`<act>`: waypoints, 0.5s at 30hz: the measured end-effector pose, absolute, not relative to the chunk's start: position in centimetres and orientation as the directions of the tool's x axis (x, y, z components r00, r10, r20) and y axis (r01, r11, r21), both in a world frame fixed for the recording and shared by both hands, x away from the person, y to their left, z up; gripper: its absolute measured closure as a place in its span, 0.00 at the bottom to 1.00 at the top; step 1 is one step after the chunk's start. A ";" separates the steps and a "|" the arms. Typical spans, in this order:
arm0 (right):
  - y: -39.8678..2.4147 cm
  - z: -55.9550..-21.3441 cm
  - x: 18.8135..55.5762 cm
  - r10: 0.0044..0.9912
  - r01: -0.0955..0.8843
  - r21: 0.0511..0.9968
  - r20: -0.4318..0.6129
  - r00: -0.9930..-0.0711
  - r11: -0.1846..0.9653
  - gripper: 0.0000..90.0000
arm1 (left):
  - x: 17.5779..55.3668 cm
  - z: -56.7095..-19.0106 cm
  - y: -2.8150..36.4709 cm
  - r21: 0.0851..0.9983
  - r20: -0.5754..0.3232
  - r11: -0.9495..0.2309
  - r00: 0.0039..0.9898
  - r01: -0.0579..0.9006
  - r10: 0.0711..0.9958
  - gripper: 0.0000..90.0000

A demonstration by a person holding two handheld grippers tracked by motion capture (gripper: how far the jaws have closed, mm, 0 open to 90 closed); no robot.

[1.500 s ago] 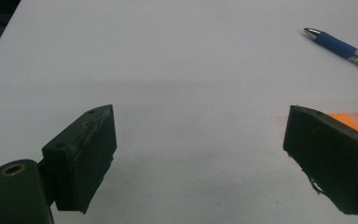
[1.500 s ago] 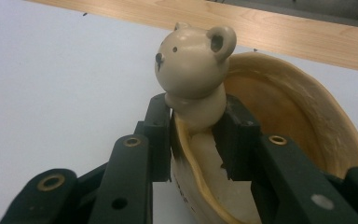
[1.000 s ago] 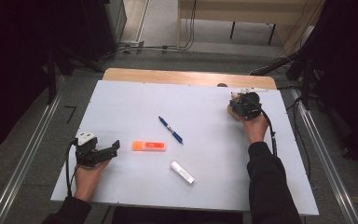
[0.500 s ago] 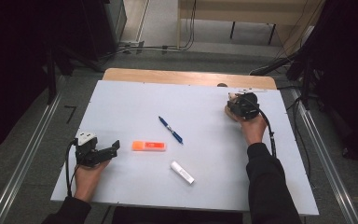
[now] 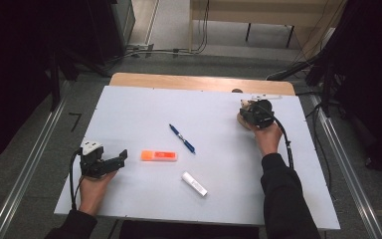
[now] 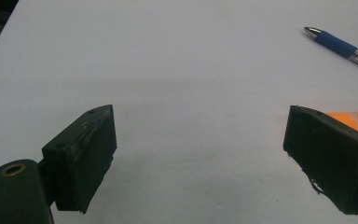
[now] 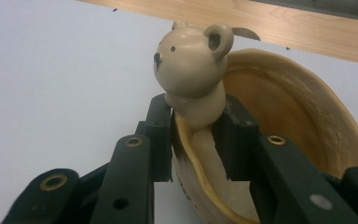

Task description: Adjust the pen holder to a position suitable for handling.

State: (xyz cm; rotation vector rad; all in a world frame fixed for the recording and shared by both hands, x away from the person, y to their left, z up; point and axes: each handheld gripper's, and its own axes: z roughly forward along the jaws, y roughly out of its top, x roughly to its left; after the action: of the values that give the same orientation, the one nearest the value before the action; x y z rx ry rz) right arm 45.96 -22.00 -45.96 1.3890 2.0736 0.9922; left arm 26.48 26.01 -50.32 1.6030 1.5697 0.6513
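At the table's far right my right gripper (image 5: 248,113) is shut on a tan bowl-shaped holder (image 7: 289,121) with a small bear figure (image 7: 191,60) on its rim; the jaws pinch the rim just below the bear. My left gripper (image 5: 122,157) rests near the front left, open, with bare table between its pads (image 6: 91,154). An orange highlighter (image 5: 159,156) lies just right of it, its end visible behind the right jaw (image 6: 354,119). A blue pen (image 5: 182,138) lies near the middle (image 6: 340,46). A white tube (image 5: 194,183) lies toward the front.
The white table top (image 5: 144,109) ends in a wooden strip (image 5: 199,82) at the far side (image 7: 261,21). Metal rails (image 5: 30,164) run along both sides on the floor. Cables trail from both grippers. A desk stands beyond the table.
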 end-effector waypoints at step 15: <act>-20.9 -46.0 45.3 0.909 0.592 0.768 0.034 -0.416 0.242 0.74 | 26.4 -50.3 25.7 0.814 -0.156 0.061 0.117 0.578 0.981 0.11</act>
State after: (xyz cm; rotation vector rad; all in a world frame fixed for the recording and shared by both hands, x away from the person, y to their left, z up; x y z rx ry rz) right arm 45.30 -20.87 -46.02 1.3723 2.1002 1.0131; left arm 26.43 25.73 -50.29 1.6134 1.5558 0.6497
